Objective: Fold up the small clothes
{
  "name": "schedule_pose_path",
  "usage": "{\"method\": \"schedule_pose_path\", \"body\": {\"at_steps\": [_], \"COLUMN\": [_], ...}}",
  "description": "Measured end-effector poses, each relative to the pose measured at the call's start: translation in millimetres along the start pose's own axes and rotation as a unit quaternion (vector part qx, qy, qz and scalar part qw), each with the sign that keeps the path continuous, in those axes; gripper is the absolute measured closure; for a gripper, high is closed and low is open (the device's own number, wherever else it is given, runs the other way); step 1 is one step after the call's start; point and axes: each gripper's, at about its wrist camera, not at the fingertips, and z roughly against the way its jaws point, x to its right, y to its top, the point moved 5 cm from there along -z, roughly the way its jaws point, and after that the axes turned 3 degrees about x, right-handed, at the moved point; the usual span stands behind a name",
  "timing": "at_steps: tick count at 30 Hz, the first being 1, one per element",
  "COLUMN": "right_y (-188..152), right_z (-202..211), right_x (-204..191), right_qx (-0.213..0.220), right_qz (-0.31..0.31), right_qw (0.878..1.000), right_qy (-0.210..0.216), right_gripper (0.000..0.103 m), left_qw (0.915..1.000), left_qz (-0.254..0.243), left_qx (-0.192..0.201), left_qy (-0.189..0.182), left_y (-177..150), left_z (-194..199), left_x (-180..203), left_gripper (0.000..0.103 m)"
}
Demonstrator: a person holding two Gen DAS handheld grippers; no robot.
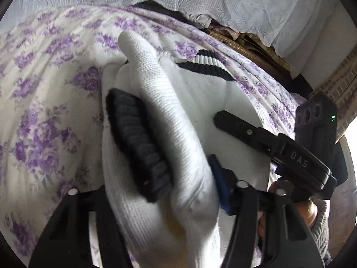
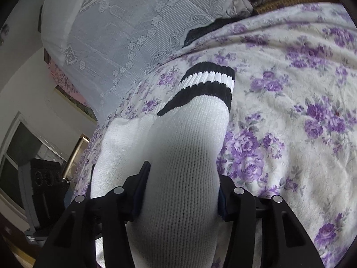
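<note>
White socks with black-striped cuffs lie on a purple-flowered bedspread (image 1: 44,111). In the left wrist view my left gripper (image 1: 169,178) is shut on a bunched white sock (image 1: 160,102) whose black cuff (image 1: 138,140) folds over it. The sock hides the left finger; the blue right pad (image 1: 219,185) presses its side. Beyond it lies a flat sock with a striped cuff (image 1: 205,64), and one finger of my right gripper (image 1: 234,125) rests on its white part. In the right wrist view my right gripper (image 2: 183,174) is shut on that white sock (image 2: 185,143), its striped cuff (image 2: 207,82) pointing away.
A white lace cover (image 2: 125,26) drapes the far side of the bed. A wicker edge (image 1: 234,42) and dark clothing (image 1: 156,6) sit at the bed's back. A window (image 2: 20,147) and a hand (image 1: 308,210) on the right gripper's handle show at the sides.
</note>
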Motion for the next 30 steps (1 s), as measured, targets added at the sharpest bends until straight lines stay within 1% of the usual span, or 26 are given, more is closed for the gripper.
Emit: {"method": "schedule_pose_path", "body": {"at_steps": [3, 7, 12, 16, 18, 22, 28, 30], "right_y": [-1, -6, -20, -41, -52, -78, -120, -136], "right_z": [6, 12, 19, 22, 21, 14, -7, -13], "right_x": [-9, -25, -65, -113, -137, -189, -273, -306], "right_qx": [0.005, 0.001, -0.011, -0.025, -0.035, -0.062, -0.114, -0.129], "right_qz": [0.008, 0.014, 0.045, 0.081, 0.097, 0.119, 0.159, 0.175], "right_qw": [1.0, 1.0, 0.998, 0.993, 0.99, 0.981, 0.966, 0.959], "right_qy": [0.002, 0.02, 0.051, 0.083, 0.099, 0.138, 0.172, 0.182], "right_gripper": [0.054, 0.054, 0.054, 0.054, 0.054, 0.055, 0.055, 0.055], "left_qw": [0.9999, 0.9995, 0.9981, 0.9953, 0.9931, 0.9872, 0.9753, 0.9695], "left_qz": [-0.002, 0.0, 0.01, 0.026, 0.038, 0.074, 0.127, 0.149], "left_qx": [0.011, 0.027, 0.05, 0.071, 0.081, 0.104, 0.134, 0.147], "left_qy": [0.008, 0.018, 0.034, 0.06, 0.075, 0.097, 0.122, 0.129], "left_y": [-4, -13, -33, -56, -73, -104, -146, -158], "left_z": [11, 35, 77, 120, 145, 189, 255, 279], "left_x": [5, 6, -5, -21, -33, -60, -112, -132], "left_gripper": [0.054, 0.055, 0.055, 0.054, 0.054, 0.054, 0.054, 0.054]}}
